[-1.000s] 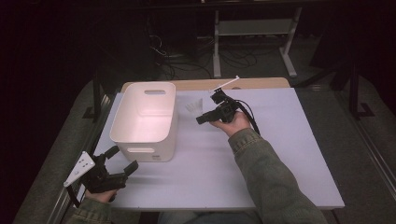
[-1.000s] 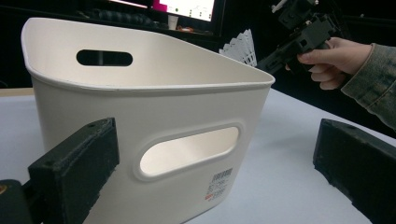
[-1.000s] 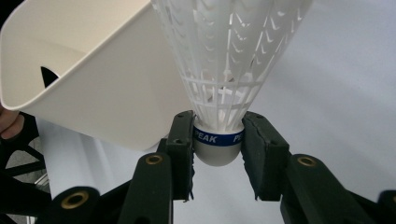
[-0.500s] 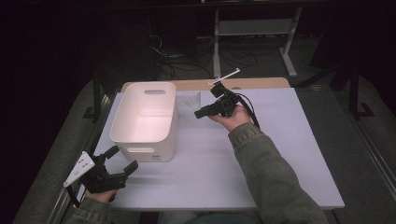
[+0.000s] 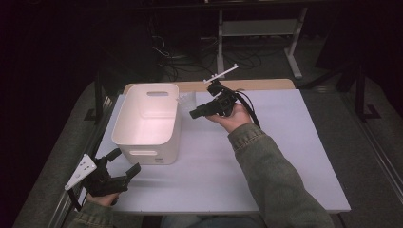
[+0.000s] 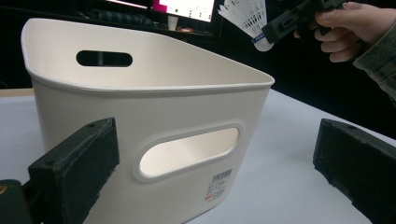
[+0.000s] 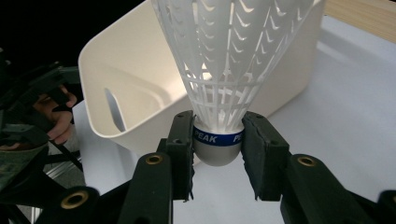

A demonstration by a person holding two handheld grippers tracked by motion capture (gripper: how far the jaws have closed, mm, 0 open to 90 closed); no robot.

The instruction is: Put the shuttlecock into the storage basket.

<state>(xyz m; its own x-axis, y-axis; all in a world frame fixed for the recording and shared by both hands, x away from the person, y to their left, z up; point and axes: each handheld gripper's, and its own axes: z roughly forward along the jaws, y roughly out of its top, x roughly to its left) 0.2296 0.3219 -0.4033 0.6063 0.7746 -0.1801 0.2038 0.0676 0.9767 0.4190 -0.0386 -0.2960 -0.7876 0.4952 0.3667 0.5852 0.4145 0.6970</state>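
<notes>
A white plastic shuttlecock (image 7: 224,70) with a blue band marked PEAK is pinched at its rounded cork base by my right gripper (image 7: 217,144), skirt pointing away from the jaws. In the high view the right gripper (image 5: 194,114) holds the shuttlecock (image 5: 187,101) in the air beside the far right corner of a white bin (image 5: 164,154). My left gripper (image 5: 126,160) rests open near the table's front left corner, aimed at the bin's near wall (image 6: 154,112). Nothing lies between its pads (image 6: 88,154). The bin's inside looks empty where it shows.
The bin stands on a white tabletop (image 5: 285,156) with bare room to its right and front. A wooden strip (image 5: 266,84) runs along the far edge. Behind it, on a dark floor, are cables and a metal stand (image 5: 259,28).
The right gripper has carried the shuttlecock a little to the left, closer to the bin's far right corner. The left gripper has stayed put.
</notes>
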